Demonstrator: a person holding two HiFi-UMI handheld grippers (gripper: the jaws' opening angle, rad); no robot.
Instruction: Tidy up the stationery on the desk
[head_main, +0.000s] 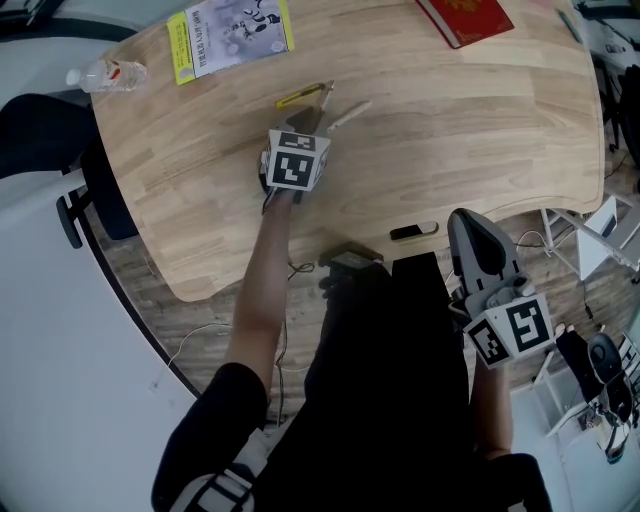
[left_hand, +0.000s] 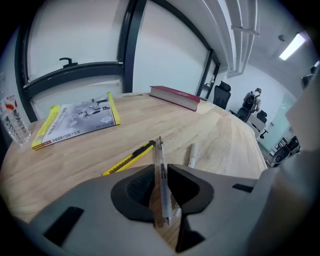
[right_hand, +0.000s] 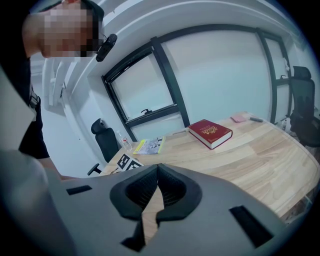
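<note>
**Head view.** The left gripper (head_main: 312, 122) is down on the table (head_main: 480, 130), among the stationery. A yellow utility knife (head_main: 298, 98) lies just to its far left and a white marker (head_main: 348, 114) to its right. The right gripper (head_main: 468, 222) hangs off the table's near edge, well apart from these things, so the left hand is the nearer one.

**Left gripper view.** The jaws stand partly open astride a clear pen (left_hand: 160, 150) lying on the table. The pen's long axis runs near to far, in line with the gripper, so closing would squeeze it across its width. The pads probably do not clamp it yet.

**Right gripper view.** The jaws meet at their tips and hold nothing.
</note>
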